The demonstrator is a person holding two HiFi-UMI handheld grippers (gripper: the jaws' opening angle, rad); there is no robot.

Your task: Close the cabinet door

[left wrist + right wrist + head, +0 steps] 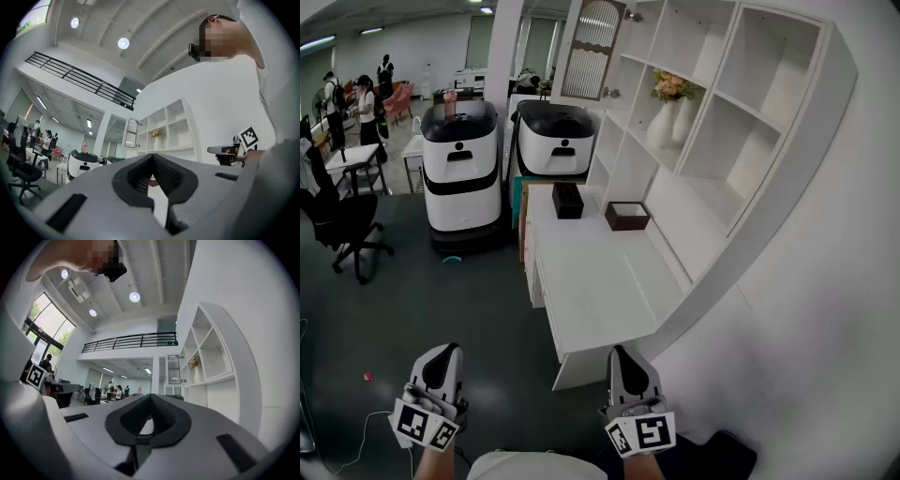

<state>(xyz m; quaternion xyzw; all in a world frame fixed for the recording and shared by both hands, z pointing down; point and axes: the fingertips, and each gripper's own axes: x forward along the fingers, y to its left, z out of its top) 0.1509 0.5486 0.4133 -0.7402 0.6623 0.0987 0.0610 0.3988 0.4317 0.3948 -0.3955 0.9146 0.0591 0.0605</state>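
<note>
i am holding my left claw (442,352) and right claw (624,356) pressed together, empty. the cabinet door (592,47) is hanging open far ahead and up, at the shelf unit's (722,67) far end; my right claw is nearer.

Dark floor (487,291), white wall (825,309) w/ shelving (712,141) (vases (662,124) inside), office chair (342,225).

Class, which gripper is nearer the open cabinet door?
Right. The right gripper is at the near end of the desk, far below the cabinet door in the head view; the left gripper is farther off, over the dark floor to its left.
</note>
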